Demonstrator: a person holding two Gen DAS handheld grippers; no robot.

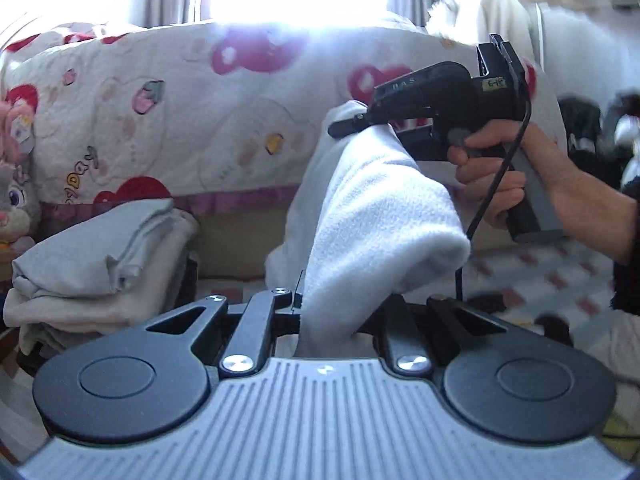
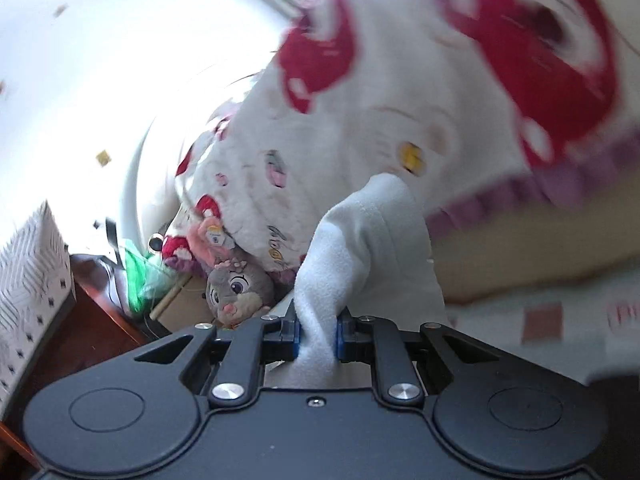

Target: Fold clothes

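Observation:
A white fleece garment (image 1: 372, 208) hangs in the air between both grippers. My left gripper (image 1: 340, 312) is shut on its lower end, the cloth bunched up between the jaws. In the left wrist view the right gripper (image 1: 352, 124) sits higher and to the right, held by a hand (image 1: 496, 184), pinching the garment's top edge. In the right wrist view the right gripper (image 2: 316, 336) is shut on the same white fleece (image 2: 368, 248), which rises in a fold in front of the camera.
A stack of folded grey clothes (image 1: 100, 264) lies at left. Behind is a quilt (image 1: 180, 112) printed with red hearts, and plush toys (image 2: 236, 284) beside it. A checked bedsheet (image 1: 540, 276) spreads at right. A white patterned box (image 2: 32, 272) and wooden furniture (image 2: 100, 320) stand at far left.

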